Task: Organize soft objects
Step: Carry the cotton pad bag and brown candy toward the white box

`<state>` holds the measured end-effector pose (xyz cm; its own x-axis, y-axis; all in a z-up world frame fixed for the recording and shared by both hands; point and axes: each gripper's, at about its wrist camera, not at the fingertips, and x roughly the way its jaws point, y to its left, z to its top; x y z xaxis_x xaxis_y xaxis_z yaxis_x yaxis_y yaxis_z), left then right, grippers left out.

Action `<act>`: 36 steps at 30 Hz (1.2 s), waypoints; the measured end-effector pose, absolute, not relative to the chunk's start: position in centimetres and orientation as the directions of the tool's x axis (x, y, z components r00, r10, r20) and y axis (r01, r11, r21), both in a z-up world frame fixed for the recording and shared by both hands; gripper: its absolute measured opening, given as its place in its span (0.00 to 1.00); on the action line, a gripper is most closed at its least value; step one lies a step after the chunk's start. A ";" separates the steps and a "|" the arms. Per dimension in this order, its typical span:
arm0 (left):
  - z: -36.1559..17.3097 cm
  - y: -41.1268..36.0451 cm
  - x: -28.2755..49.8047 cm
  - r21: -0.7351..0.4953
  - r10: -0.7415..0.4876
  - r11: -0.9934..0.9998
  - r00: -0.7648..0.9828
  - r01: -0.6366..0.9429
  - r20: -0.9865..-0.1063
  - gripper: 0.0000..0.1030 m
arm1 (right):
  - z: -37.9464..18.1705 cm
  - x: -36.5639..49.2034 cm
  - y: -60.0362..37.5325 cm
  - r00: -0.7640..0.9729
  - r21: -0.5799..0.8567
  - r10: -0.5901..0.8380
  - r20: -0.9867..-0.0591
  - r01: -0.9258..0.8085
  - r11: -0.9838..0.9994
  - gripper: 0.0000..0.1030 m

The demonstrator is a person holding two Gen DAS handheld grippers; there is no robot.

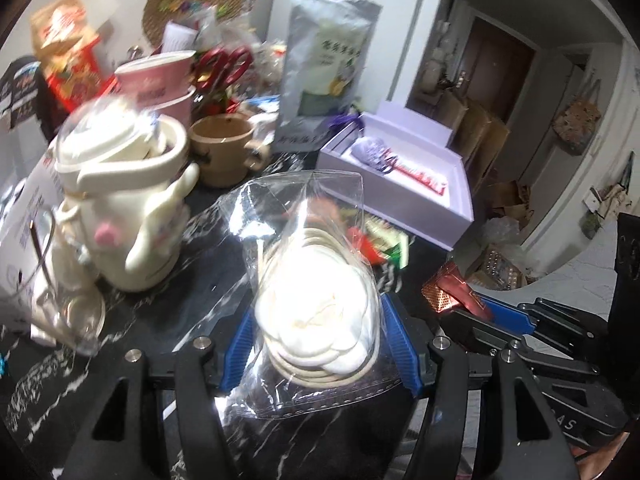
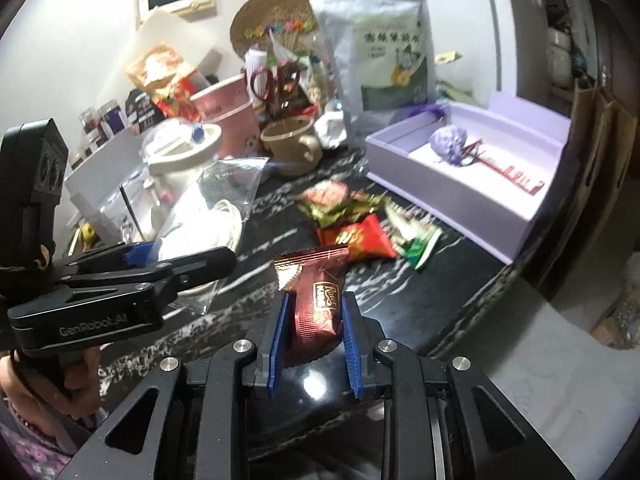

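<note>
gripping a clear plastic bag of white cotton pads (image 1: 316,312), the left gripper (image 1: 320,344) is clamped; the right gripper (image 2: 314,320) pinches a dark-red foil-wrapped candy (image 2: 316,304) above the black marbled table (image 2: 248,296).

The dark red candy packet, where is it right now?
The dark red candy packet is pinched in the right gripper above the black marbled table, just short of the loose candies.

tan mug (image 2: 291,145) by a pink cup (image 2: 226,118), red scissors (image 2: 276,78) behind, silver pouch (image 2: 380,54) standing upright, white jar (image 1: 132,204) on the black marble table (image 2: 432,264), woven mat (image 2: 272,20) against the wall
</note>
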<state>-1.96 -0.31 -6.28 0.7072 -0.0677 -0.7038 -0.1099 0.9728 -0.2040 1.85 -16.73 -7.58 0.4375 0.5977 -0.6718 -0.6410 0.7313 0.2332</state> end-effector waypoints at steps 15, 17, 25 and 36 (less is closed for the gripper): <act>-0.6 -4.0 1.0 -0.183 -0.136 0.983 0.777 0.028 -0.615 0.58 | -1.1 2.6 -21.1 0.584 0.158 0.565 -0.582 -0.601 0.784 0.24; 0.3 -4.4 1.5 -0.172 -0.139 0.984 0.787 0.042 -0.601 0.58 | -0.5 2.8 -21.3 0.594 0.154 0.567 -0.570 -0.601 0.785 0.24; 3.5 -5.8 4.0 -0.129 -0.167 0.985 0.823 0.114 -0.542 0.58 | 2.1 4.8 -23.2 0.641 0.148 0.568 -0.516 -0.586 0.796 0.24; 7.2 -7.4 8.1 -0.066 -0.197 0.980 0.860 0.188 -0.472 0.58 | 5.7 7.7 -24.5 0.733 0.077 0.523 -0.435 -0.548 0.833 0.24</act>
